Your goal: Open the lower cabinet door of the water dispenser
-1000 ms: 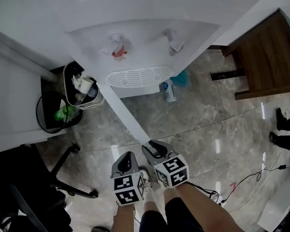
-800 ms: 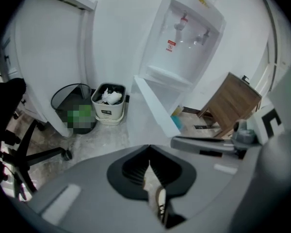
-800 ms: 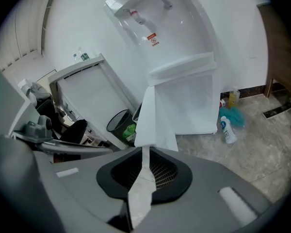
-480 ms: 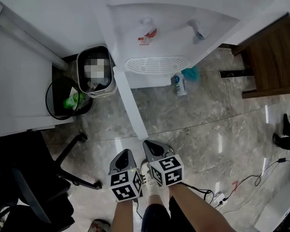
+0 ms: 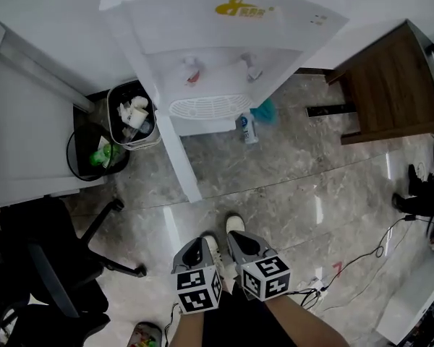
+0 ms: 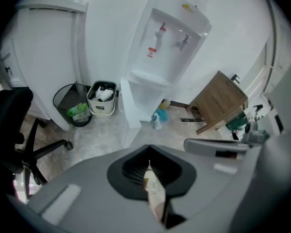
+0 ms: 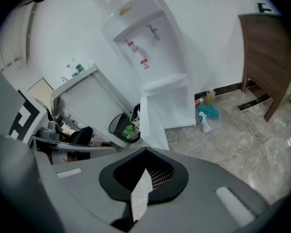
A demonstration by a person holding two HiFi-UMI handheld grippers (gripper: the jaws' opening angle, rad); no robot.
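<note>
At the water dispenser's [image 5: 217, 56] base, the cabinet door [image 5: 179, 157] stands open, its free edge pointing toward the left gripper [image 5: 194, 248], the nearer one. The right gripper [image 5: 240, 243] is alongside. Both are clenched, empty and well clear of the door.

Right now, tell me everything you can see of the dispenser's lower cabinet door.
The lower cabinet door is a plain white flat panel, plastic-looking, swung wide open from the base of the water dispenser. In the head view it shows edge-on, a narrow strip reaching out over the marble floor. No handle shows. The left hand-held gripper and the right hand-held gripper are both clear of it.
</note>
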